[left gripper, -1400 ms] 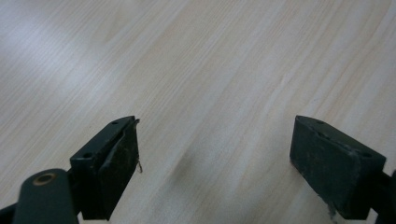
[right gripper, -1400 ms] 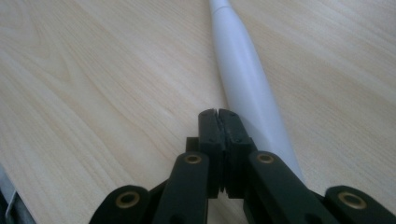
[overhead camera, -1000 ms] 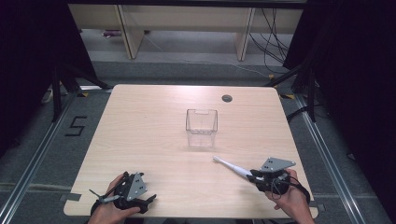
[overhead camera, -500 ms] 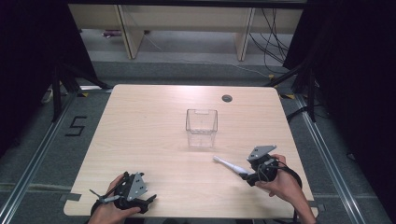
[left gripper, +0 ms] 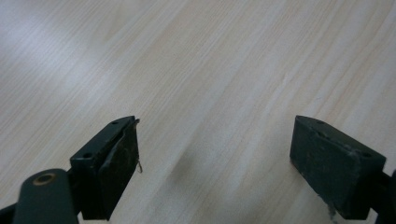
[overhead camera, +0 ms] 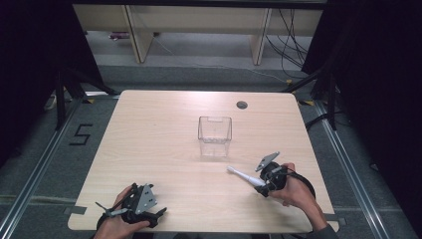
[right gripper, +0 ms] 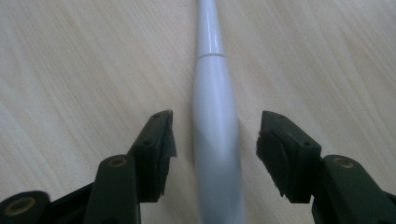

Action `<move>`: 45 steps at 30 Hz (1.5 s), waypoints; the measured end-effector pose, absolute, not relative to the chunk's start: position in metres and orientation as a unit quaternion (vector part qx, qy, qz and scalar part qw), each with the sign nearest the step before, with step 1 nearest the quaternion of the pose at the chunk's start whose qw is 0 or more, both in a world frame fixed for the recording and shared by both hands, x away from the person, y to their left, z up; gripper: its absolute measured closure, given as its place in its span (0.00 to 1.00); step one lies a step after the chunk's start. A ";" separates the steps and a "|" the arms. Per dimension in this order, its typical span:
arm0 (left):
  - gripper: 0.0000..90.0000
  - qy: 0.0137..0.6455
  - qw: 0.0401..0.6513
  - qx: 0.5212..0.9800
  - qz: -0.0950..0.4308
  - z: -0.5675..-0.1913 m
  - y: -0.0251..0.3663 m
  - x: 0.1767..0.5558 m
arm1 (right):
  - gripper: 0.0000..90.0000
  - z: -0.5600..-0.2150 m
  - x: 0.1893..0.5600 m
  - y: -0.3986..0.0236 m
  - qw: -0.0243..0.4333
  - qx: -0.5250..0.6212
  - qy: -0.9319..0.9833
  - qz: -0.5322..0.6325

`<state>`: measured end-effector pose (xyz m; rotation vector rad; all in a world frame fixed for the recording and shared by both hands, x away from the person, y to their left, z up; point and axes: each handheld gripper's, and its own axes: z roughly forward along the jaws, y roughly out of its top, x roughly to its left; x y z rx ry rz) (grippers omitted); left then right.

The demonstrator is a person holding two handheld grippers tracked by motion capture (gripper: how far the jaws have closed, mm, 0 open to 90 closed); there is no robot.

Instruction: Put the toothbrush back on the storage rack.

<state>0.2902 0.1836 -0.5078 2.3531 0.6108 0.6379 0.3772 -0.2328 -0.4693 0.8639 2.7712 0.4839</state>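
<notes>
A white toothbrush (overhead camera: 243, 175) lies flat on the wooden table (overhead camera: 149, 139), right of centre near the front. My right gripper (overhead camera: 262, 185) is low at its thick handle end. In the right gripper view the handle (right gripper: 215, 116) runs between the two pads, with a gap on each side. The right gripper (right gripper: 215, 135) is open; its jaws have just been closing around the handle. My left gripper (overhead camera: 130, 209) rests at the front left corner. In its own view the left gripper (left gripper: 215, 144) stands wide open over bare wood.
A clear plastic box (overhead camera: 215, 135) stands upright mid-table, just beyond the toothbrush head. A round cable hole (overhead camera: 242, 105) sits near the far edge. The floor drops away on all sides of the table.
My right gripper has slid left along the table, and its jaws now straddle the toothbrush handle. The toothbrush has stayed put. My left gripper has not moved.
</notes>
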 end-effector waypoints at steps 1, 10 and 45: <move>0.17 0.232 0.309 0.890 0.241 -0.508 0.184 0.290 | 0.52 -0.470 0.378 -0.232 0.096 0.291 0.939 0.158; 0.17 0.233 0.303 0.892 0.243 -0.507 0.184 0.290 | 0.59 -0.474 0.385 -0.228 0.080 0.274 0.950 0.124; 0.17 0.231 0.305 0.893 0.238 -0.507 0.184 0.290 | 0.74 -0.472 0.398 -0.214 0.014 0.297 0.954 0.038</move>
